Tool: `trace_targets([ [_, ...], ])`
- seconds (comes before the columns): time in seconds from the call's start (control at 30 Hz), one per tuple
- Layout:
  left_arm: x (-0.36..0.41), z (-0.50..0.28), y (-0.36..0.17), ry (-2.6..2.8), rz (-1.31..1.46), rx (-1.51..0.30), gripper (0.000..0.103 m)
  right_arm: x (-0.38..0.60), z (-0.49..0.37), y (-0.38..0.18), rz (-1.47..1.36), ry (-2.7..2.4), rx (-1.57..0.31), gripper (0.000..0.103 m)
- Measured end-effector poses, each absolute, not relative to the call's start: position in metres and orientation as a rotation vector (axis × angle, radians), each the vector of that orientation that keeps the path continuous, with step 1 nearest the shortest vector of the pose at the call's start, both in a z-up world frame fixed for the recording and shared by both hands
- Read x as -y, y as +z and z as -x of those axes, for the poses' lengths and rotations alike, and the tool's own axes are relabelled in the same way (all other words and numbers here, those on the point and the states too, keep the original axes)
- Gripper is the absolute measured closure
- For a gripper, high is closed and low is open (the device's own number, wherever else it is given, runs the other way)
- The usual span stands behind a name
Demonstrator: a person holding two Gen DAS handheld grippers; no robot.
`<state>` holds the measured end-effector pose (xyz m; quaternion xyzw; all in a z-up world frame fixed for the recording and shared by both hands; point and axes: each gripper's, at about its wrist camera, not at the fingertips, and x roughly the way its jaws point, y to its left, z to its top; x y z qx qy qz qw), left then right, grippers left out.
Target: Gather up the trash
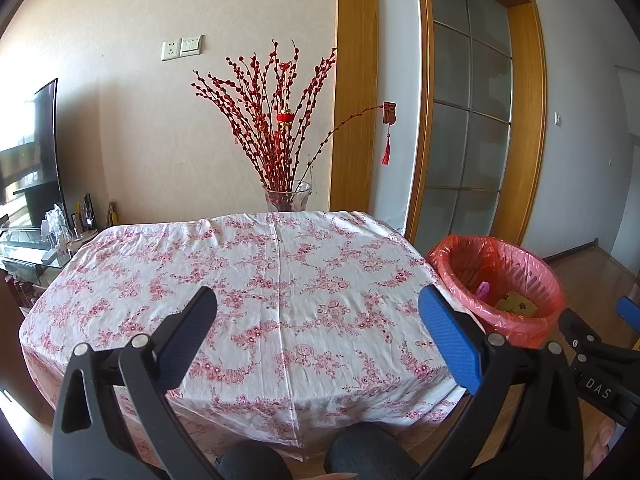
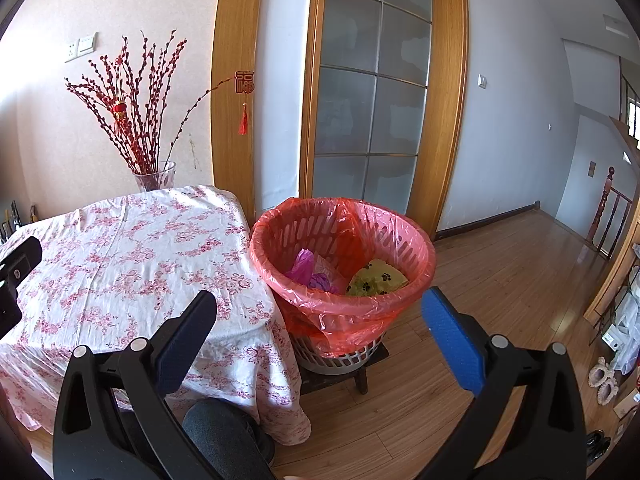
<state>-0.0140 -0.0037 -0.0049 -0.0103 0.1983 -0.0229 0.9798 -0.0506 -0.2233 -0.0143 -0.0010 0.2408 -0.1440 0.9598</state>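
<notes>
At frame centre, the bin (image 2: 343, 256) lies just ahead of the right gripper (image 2: 320, 322), nearer than the left gripper (image 1: 318, 320); both jaws apart, empty.

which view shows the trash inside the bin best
The right wrist view: the trash bin sits central, with purple wrapper and yellow paw-print paper clear. The left wrist view shows the bin at its right edge, contents small.

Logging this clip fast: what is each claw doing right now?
Left claw: open, holding nothing.
Right claw: open, holding nothing.
</notes>
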Motion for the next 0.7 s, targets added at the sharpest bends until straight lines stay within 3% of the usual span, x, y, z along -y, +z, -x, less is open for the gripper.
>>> trace_targets([
  [0.7,0.0024,0.0112,-0.0107,-0.04,0.019,-0.415,0.004,0.2241,0.0498,-0.0129,0.002,-0.295,-0.489,0.002],
])
